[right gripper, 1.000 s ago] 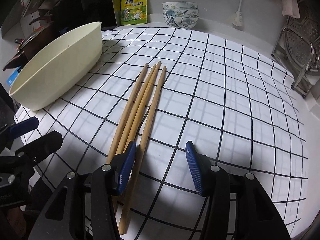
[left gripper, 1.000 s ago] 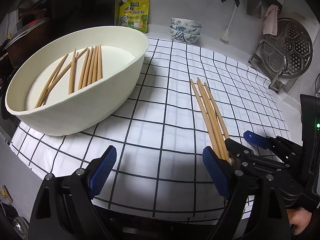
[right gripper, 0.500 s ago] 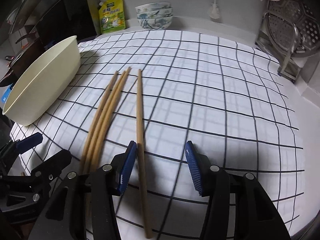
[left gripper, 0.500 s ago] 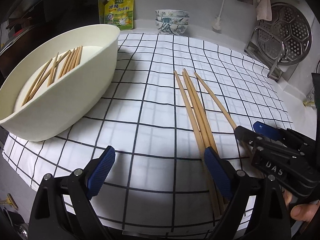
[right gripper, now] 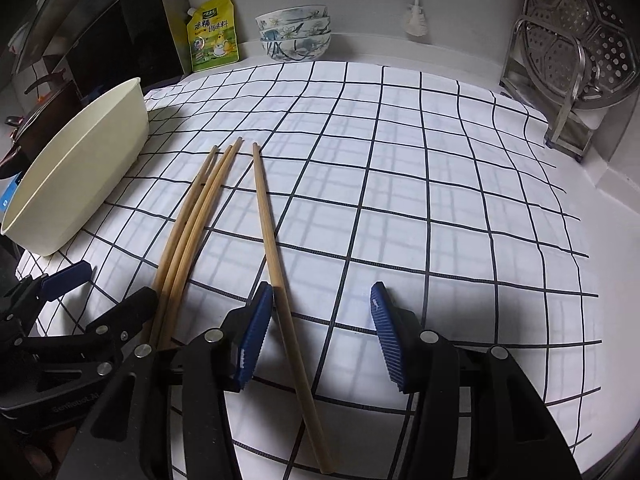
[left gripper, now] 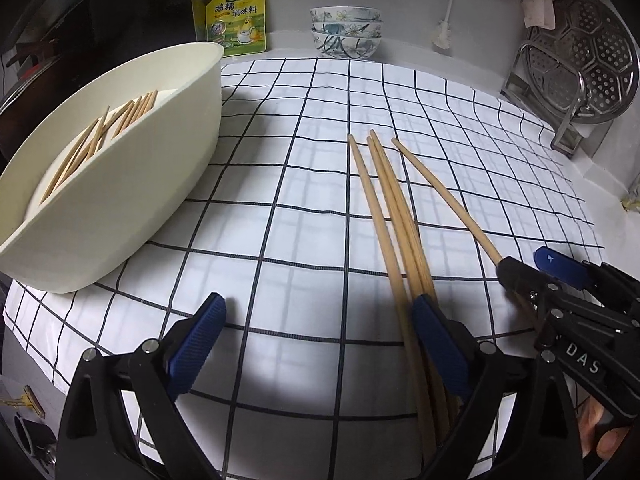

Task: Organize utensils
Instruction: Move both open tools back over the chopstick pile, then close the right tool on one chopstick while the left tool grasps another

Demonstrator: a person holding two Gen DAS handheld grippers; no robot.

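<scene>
Several wooden chopsticks (left gripper: 96,140) are already laid in the cream oval plastic basin (left gripper: 132,200), while four long wooden chopsticks (left gripper: 394,216) are left on the checked tabletop (left gripper: 304,184), with the left claw (left gripper: 318,340) and right claw (right gripper: 320,332) both held apart and nothing gripped.

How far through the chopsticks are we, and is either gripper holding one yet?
Partly done. A batch of chopsticks already lies in the cream tub. Neither gripper holds anything: the right gripper is open around the single chopstick, the left gripper open and empty. Left: that one plus the three chopsticks on the checked cloth.
</scene>
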